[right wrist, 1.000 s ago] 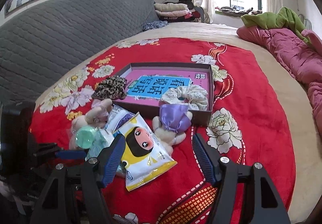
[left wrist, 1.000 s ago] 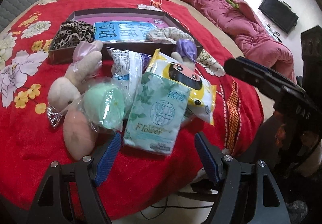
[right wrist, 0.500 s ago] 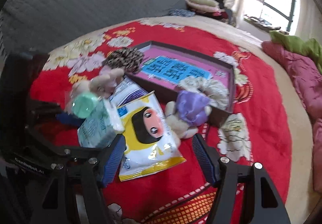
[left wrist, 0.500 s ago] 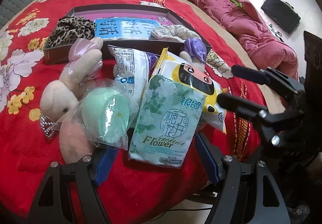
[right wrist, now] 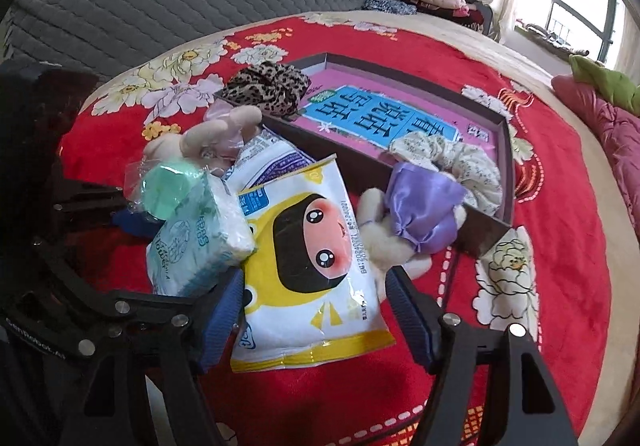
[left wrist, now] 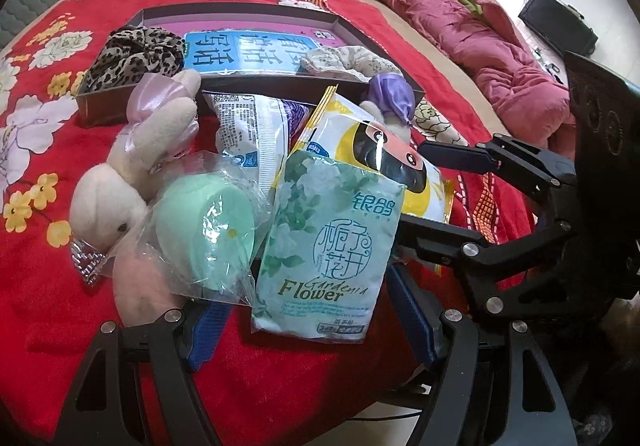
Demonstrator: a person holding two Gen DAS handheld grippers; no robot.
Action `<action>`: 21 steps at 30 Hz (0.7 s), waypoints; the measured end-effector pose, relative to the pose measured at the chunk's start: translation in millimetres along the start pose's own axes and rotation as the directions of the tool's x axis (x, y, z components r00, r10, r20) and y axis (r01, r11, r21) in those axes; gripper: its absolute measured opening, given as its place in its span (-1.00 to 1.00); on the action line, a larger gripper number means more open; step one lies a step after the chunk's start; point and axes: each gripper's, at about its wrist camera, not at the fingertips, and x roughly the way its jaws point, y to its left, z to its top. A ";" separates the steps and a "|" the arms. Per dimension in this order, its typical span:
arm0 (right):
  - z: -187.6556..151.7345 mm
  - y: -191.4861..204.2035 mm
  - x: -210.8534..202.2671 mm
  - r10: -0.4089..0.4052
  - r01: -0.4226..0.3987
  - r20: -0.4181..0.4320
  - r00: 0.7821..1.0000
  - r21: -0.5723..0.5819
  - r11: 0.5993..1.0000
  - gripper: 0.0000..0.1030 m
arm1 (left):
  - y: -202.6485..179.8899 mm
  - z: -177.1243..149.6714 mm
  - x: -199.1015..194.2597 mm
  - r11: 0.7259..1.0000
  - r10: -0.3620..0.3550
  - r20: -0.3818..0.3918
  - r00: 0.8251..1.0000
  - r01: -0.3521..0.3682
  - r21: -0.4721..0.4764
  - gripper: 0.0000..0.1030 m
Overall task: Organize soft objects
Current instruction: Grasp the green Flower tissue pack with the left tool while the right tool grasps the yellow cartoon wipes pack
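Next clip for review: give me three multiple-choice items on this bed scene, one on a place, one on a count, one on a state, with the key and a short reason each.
1. Where does the leopard scrunchie lie?
A. in a corner of the shallow box
B. on the pink quilt
C. under the tissue pack

2. How many scrunchies are in the box?
A. one
B. two
C. four

3. How does the right claw stand around the yellow cartoon packet?
A. shut on it
B. open, astride its lower end
C. far off it

Key: 1 A, it sits in the box's corner. 2 B, the leopard one and the floral scrunchie. 3 B, its blue pads flank the packet; its jaws have just been opening.
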 end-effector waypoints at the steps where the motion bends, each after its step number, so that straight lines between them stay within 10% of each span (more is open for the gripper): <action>1: -0.1 0.2 2.9 0.001 -0.001 -0.009 1.000 -0.003 1.000 0.39 | 0.0 0.1 0.8 1.000 0.000 -0.002 1.000 0.000 0.000 0.47; 21: -11.3 -6.3 -21.1 0.029 -0.029 0.008 1.000 0.041 0.999 0.17 | 3.9 4.7 -2.2 0.999 -0.047 0.020 0.999 0.047 -0.012 0.09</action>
